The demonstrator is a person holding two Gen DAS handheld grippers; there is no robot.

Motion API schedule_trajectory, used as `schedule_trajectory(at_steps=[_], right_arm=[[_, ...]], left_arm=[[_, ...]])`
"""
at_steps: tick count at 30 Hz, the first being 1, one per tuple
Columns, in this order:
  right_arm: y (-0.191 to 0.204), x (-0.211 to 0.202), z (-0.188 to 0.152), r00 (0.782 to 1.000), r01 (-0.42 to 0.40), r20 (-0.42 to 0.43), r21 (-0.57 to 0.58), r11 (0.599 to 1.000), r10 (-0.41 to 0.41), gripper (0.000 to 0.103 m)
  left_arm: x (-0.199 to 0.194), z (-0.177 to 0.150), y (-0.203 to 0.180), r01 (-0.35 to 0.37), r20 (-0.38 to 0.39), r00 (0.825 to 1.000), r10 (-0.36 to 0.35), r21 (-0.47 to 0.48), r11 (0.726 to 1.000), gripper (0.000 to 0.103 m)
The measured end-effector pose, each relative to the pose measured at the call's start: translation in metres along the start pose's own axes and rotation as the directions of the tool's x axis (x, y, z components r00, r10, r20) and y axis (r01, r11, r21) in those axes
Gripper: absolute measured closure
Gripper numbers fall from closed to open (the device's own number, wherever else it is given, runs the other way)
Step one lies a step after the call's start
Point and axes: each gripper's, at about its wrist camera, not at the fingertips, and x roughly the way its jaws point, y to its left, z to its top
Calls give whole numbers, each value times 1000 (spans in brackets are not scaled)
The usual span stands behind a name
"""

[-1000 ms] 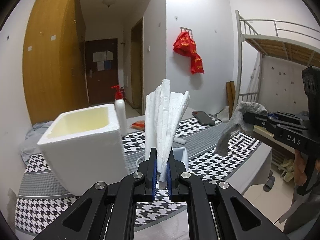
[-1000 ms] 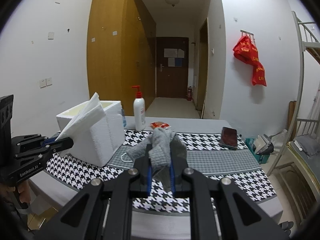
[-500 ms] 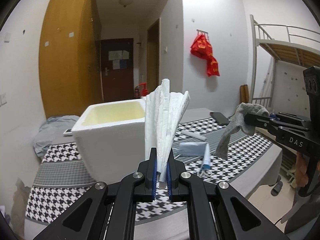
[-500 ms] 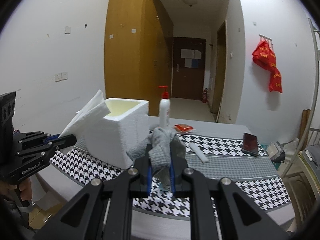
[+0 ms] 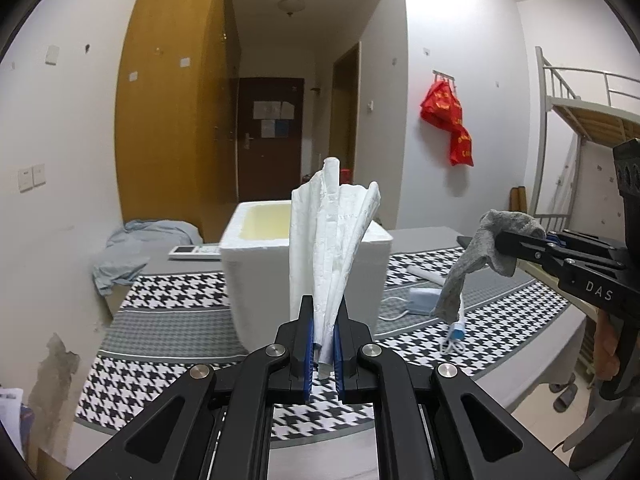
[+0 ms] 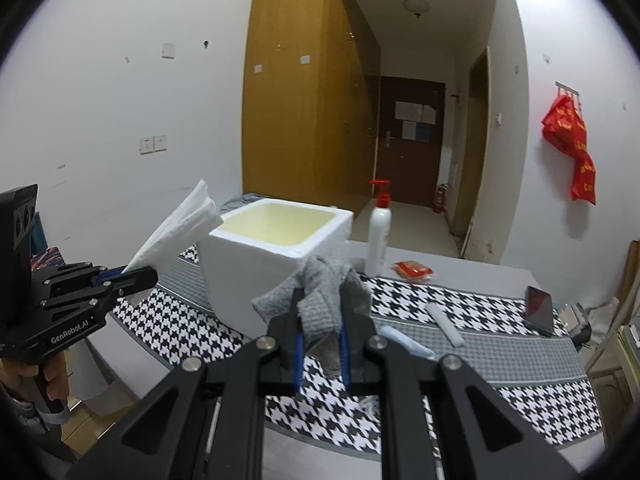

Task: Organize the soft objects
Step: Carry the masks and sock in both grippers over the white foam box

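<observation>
The bench [image 6: 500, 344], covered in houndstooth cloth, is carrying the white foam box [image 6: 276, 268], which is standing open-topped and looking empty as far as its pale inside shows. The box is lying straight ahead of the left claw [image 5: 323, 344] and ahead and slightly left of the right claw [image 6: 320, 344], so the left appears nearer its rim. The left claw is pinching a folded white tissue [image 5: 334, 252], its long axis standing upright between the pressed fingers. The right claw is gripping a grey sock [image 6: 320, 300], bunched above the fingers with its tail drooping below. Judging by this, both soft things are heading over the box's open mouth. The box floor is staying hidden behind its near wall, and a small blue-and-white item [image 5: 456, 330] under the sock is hard to identify.
</observation>
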Motion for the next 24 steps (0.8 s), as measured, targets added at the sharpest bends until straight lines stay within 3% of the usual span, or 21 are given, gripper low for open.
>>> schedule_trajectory(at_steps=[24], right_arm=[[26,39,43,996,-88,25,-46,995,89,86]], left_arm=[[5,17,38,-92,11,996,92,-18,996,95]])
